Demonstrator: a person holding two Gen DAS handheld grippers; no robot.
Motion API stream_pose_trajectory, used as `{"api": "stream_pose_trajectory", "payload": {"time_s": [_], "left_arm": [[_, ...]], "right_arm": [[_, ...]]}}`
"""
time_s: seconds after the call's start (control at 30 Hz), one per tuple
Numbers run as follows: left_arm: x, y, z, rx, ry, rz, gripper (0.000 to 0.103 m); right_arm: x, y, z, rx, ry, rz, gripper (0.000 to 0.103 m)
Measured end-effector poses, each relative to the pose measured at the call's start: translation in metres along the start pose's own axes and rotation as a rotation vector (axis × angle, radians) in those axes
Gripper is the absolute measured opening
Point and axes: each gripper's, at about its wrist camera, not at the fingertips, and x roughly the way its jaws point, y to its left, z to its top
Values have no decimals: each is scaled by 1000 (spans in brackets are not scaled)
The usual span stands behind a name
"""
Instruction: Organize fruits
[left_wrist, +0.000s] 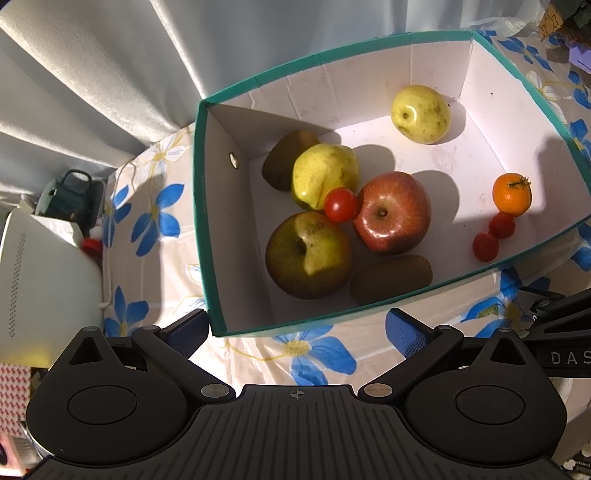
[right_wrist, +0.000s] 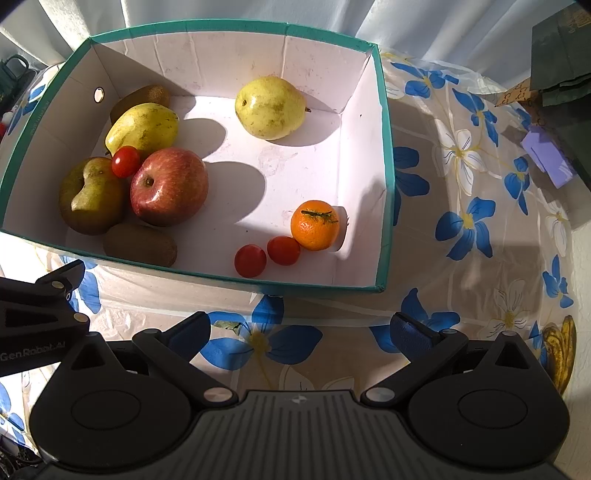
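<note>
**Fruit sorting: nearly complete, by the look of it**

While both grippers hang empty, jaws spread, stock reads:
- Box (right_wrist: 384, 177) on flowered tabletop (right_wrist: 461, 229): holds all fruit listed.
- Apple (right_wrist: 168, 186), three pears (right_wrist: 271, 107), two kiwis (right_wrist: 140, 243), left cluster mostly.
- Mandarin (right_wrist: 315, 224), three tomatoes (right_wrist: 283, 250).
- Left gripper (left_wrist: 297, 328), right gripper (right_wrist: 301, 328): short of box.
- Bananas (right_wrist: 559, 350), tabletop edge: likely remaining.

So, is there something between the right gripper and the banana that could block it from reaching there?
Nothing visible does. The right gripper is open over bare tablecloth, and the banana lies at the table's right edge, outside the box, with only cloth between them.
</note>
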Motion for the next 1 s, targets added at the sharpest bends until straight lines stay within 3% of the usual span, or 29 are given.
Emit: {"api": "stream_pose_trajectory", "payload": {"time_s": [1.0], "left_arm": [[0, -2, 0, 13, -20, 5, 103]], "right_arm": [[-3, 2, -2, 2, -3, 0, 103]]}}
